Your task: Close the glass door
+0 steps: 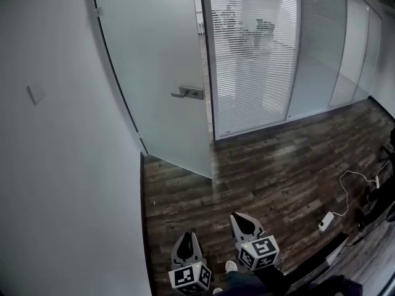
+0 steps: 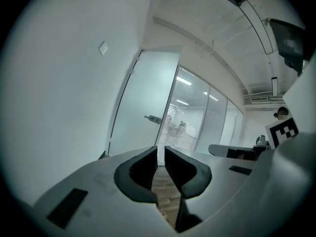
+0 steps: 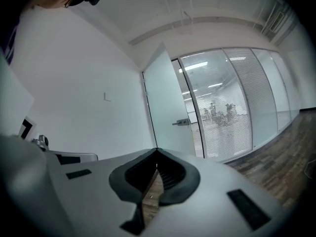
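Facing the glass door (image 1: 154, 60), swung open with its handle (image 1: 189, 92) well apart, the empty left gripper (image 1: 187, 239), narrowly parted, and right gripper (image 1: 242, 222), pinched together, likely must close in and push.

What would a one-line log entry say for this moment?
glass door: open, handle untouched | left tool: slightly open, empty | right tool: shut, empty | both short of door

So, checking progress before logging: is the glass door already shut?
No, the glass door stands swung open, its free edge well clear of the frame.
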### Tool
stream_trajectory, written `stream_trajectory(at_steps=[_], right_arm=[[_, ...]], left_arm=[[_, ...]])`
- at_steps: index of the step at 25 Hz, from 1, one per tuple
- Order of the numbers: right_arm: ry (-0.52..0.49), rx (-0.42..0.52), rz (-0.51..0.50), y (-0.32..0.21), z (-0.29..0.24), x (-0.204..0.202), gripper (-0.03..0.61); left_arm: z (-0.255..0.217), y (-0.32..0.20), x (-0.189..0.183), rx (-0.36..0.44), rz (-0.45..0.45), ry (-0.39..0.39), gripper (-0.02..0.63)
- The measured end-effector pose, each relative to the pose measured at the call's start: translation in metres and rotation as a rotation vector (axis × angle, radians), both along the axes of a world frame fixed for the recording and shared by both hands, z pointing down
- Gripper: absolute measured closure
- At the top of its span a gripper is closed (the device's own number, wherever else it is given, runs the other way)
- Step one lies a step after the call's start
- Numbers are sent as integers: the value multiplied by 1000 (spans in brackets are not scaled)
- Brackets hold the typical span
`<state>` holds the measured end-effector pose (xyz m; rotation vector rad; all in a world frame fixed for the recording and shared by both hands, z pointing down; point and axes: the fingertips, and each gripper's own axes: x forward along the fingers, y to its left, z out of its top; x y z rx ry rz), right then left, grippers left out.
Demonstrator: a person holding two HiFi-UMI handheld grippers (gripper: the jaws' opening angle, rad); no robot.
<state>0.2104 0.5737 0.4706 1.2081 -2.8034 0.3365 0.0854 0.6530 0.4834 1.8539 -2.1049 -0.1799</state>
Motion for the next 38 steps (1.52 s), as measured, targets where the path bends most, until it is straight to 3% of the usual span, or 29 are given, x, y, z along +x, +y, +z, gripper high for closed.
stream_trajectory(at_steps=[9,12,16,26,38], right_arm=[[14,-11,-52,-82,1,-8,581],[15,-27,-58,-99,5,-7,581],[-1,-34,-74,-119,9,-15,581],[-5,-37,-56,-172,8,-62,581],[1,-22,-19,-253,10,-164,581]], left_arm=[[5,-82,1,-26,-32,-4,568],[6,-96,-2,-38,-61,1,612],[9,-114,-10,-44,-87,-9,612],[7,-169,-59,-50,-77,-6,612],[7,-256,-161,-25,-26,-36,612]])
